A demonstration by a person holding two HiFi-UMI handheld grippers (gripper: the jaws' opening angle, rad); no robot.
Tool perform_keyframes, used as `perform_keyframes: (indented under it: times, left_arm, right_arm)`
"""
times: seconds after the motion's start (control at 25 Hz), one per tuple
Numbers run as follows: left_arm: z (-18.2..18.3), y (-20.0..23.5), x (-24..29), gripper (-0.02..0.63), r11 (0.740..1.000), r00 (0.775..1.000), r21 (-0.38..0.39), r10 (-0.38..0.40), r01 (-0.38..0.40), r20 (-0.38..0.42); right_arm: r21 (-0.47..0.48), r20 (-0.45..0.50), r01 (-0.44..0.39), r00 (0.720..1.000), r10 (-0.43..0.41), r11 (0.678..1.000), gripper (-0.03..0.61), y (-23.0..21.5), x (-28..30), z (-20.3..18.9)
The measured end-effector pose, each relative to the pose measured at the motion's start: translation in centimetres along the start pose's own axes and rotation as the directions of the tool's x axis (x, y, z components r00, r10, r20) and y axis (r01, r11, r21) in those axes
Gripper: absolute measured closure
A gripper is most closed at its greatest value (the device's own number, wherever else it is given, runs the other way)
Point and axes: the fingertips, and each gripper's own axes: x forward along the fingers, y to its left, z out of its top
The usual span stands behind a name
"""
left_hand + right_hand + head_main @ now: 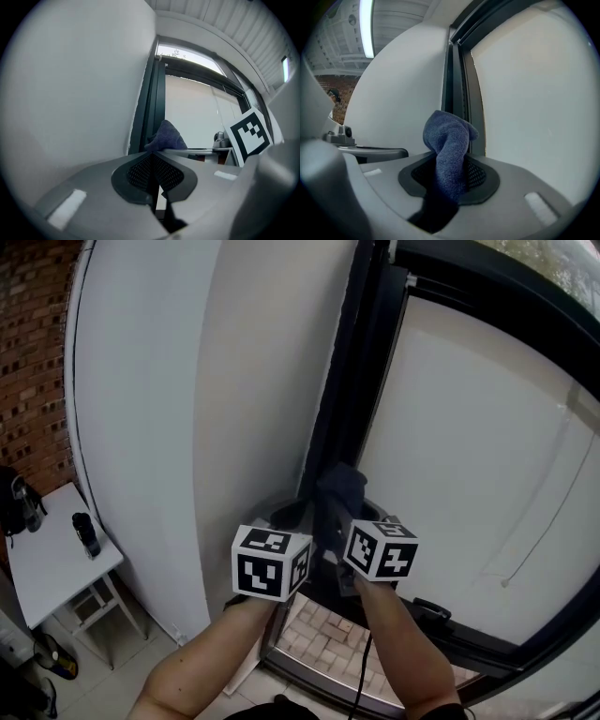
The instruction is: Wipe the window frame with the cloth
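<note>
A dark blue cloth (449, 154) stands bunched between the jaws of my right gripper (449, 176), which is shut on it. The cloth (339, 488) is held up against the dark vertical window frame (337, 381) in the head view. The frame (459, 93) rises straight ahead of the right gripper. My left gripper (152, 173) is shut with nothing between its jaws; it sits just left of the right one (328, 531), facing the same frame (151, 108). In the left gripper view the cloth (166, 137) shows just past the jaws.
A white wall panel (187, 409) lies left of the frame and a pale window blind (469, 474) right of it. A small white table (56, 559) with a dark bottle (86, 533) stands far left below. Brick paving (323, 638) shows under the grippers.
</note>
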Motion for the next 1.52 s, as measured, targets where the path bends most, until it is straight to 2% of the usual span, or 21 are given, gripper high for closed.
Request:
perform_keyframes:
  times: [0.16, 0.36, 0.88, 1.52]
  left_arm:
    - [1.4, -0.9, 0.6, 0.620, 0.999, 1.000, 0.028, -0.022, 0.022, 0.008]
    - [3.5, -1.9, 1.0, 0.620, 0.999, 0.998, 0.024, -0.047, 0.046, 0.029]
    - [9.2, -1.3, 3.2, 0.620, 0.998, 0.997, 0.062, -0.015, 0.010, 0.070]
    - [17.7, -3.7, 3.6, 0.620, 0.994, 0.987, 0.103, -0.052, 0.037, 0.152]
  right_arm:
    - [-0.021, 0.011, 0.005, 1.000, -0.005, 1.000, 0.453, 0.0, 0.1, 1.4]
    - [-0.044, 0.036, 0.007, 0.999, -0.005, 0.999, 0.453, -0.3, -0.2, 3.8]
    - [-0.105, 0.082, -0.013, 0.996, 0.022, 0.994, 0.453, -0.9, 0.1, 10.7]
    - [-0.163, 0.171, 0.009, 0.985, 0.019, 0.987, 0.453, -0.9, 0.1, 20.0]
